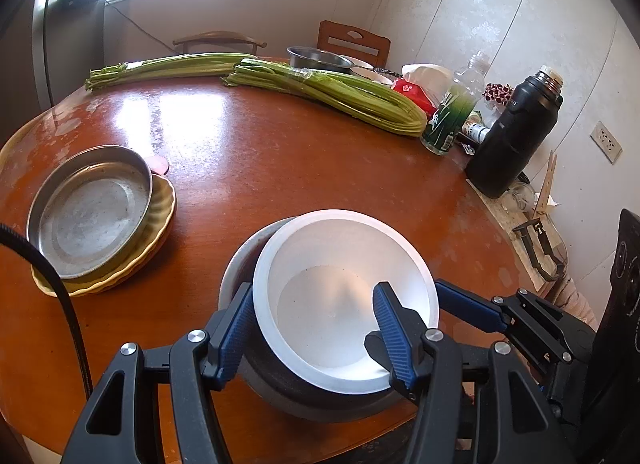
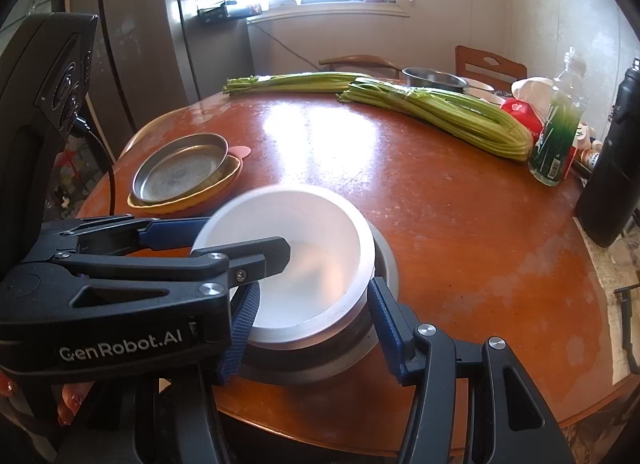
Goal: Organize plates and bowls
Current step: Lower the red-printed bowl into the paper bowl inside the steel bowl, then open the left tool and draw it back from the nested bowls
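Left gripper: jaws part-open; one finger is set outside the white bowl's wall at 9 o'clock, the other inside the basin. No clamp on the wall is seen.
Right gripper: likewise part-open, its fingers set astride the rim at 3 o'clock. Nothing is gripped.
Handling: the white bowl is judged light, stiff and smooth, perhaps plastic. A slip is likely if it is pinched weakly.
Hold: the thin rim wall is best taken between the pads, at opposite sides.
Looks: plain matte white, round, with a flat bottom, a flared wall and nothing in it.
Place: it is nested, slightly tilted, in a metal bowl at the 6 o'clock edge of the table.
Nesting: the metal bowl may be dragged up with it if the fit is tight.
Stack: a metal pan is seen on a yellow plate at 9 o'clock.
Beyond: celery bunches lie at 12 o'clock; a green bottle and a black flask stand at 2 o'clock.
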The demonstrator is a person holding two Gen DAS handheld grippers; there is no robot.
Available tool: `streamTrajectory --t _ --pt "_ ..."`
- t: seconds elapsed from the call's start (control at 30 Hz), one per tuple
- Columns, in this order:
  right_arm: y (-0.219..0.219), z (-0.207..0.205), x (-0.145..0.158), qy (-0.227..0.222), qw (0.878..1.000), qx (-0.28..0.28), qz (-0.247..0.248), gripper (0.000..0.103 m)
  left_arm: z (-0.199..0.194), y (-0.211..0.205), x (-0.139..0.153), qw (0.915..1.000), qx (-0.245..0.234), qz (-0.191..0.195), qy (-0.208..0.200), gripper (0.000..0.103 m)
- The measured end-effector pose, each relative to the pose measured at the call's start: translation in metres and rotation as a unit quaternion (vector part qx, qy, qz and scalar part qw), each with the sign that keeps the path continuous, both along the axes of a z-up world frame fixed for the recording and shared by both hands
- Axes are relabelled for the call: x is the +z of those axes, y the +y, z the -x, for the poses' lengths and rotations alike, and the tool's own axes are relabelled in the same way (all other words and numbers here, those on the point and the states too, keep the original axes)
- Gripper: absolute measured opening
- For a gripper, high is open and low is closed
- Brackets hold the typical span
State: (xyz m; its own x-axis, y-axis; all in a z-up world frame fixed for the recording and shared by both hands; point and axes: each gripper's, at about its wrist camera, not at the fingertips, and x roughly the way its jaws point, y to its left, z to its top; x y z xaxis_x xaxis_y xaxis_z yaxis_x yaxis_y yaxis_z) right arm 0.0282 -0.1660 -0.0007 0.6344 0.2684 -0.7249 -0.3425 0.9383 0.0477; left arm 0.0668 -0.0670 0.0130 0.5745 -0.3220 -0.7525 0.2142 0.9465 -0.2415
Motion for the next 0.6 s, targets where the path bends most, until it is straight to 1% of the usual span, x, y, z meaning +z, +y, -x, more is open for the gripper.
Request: streamTrajectory --t 0.6 --pt "-0.0004 0.0063 0.0080 -0.019 1.000 0.007 -0.007 0.058 0.0083 0.0060 0.0100 0.9999 0.007 0.001 -0.013 0.059"
